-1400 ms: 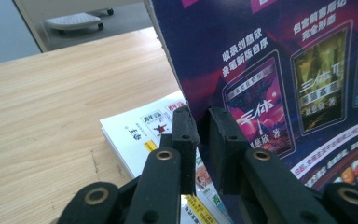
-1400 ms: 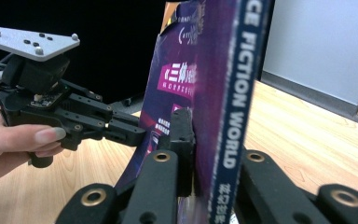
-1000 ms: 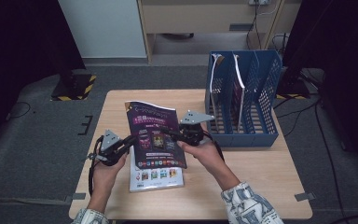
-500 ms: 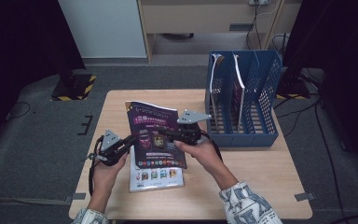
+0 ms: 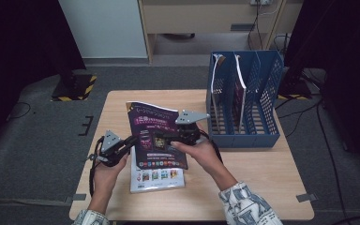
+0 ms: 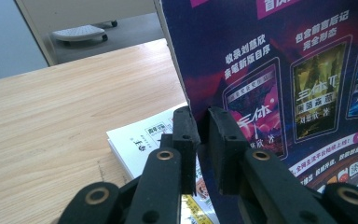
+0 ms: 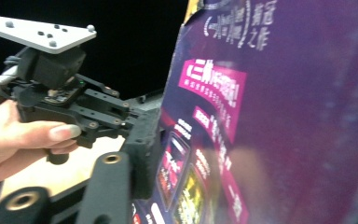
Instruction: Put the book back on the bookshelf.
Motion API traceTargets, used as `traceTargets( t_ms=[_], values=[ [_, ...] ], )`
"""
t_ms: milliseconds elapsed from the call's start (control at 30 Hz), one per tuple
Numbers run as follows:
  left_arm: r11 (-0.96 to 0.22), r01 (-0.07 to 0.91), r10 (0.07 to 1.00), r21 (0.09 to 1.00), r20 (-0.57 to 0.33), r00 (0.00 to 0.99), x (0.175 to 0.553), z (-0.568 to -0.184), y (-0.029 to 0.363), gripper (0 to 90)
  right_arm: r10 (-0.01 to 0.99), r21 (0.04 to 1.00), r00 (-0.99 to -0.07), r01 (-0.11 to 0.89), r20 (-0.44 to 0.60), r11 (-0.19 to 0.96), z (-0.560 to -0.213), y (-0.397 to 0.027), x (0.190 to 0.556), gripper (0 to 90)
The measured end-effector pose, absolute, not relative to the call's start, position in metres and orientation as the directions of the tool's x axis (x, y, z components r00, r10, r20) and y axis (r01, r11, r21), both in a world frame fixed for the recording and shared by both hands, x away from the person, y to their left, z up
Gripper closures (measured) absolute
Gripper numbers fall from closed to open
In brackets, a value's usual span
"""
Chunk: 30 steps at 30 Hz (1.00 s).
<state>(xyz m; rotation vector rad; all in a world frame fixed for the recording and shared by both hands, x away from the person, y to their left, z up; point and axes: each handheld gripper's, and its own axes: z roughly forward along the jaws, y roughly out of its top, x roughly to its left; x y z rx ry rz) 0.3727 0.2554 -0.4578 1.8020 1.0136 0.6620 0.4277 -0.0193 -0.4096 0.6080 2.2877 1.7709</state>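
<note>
While the left hand-held gripper (image 6: 199, 140) stays clamped on the lower edge of the purple magazine (image 5: 158, 136), propping it tilted above the bench (image 5: 262, 173), the right hand-held gripper (image 5: 168, 139) has just been opening its jaws, the cover between them but no longer squeezed. That looks like a handover or regrasp: one side anchors the magazine so it cannot flop onto the white booklet (image 5: 157, 177) beneath. The blue file rack (image 5: 243, 101) stands near, probably its destination.

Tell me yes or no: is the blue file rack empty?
No, the blue rack already holds magazines standing upright in its left slots, as the high view shows.
</note>
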Motion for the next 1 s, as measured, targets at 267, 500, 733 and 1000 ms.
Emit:
traceTargets(
  t_ms=[267,500,733,1000],
  values=[
    [-0.221,0.351,0.858,0.91,0.011,0.513,0.373,-0.458,0.255,81.1,0.471,0.96,-0.876,0.211,0.103,0.182,-0.412,-0.024,0.429,79.0],
    [-0.209,0.35,0.863,0.913,0.004,0.506,0.374,-0.46,0.255,79.1,0.472,0.961,-0.874,0.215,0.111,0.173,-0.412,-0.026,0.43,83.8],
    [-0.225,0.394,0.845,0.891,-0.023,0.534,0.378,-0.47,0.256,67.9,0.467,0.964,-0.879,0.202,0.101,0.172,-0.412,-0.024,0.428,84.0],
    [-0.218,0.462,0.869,0.86,-0.045,0.493,0.384,-0.482,0.257,36.1,0.472,0.963,-0.874,0.214,0.115,0.163,-0.412,-0.026,0.428,83.9]
  ],
)
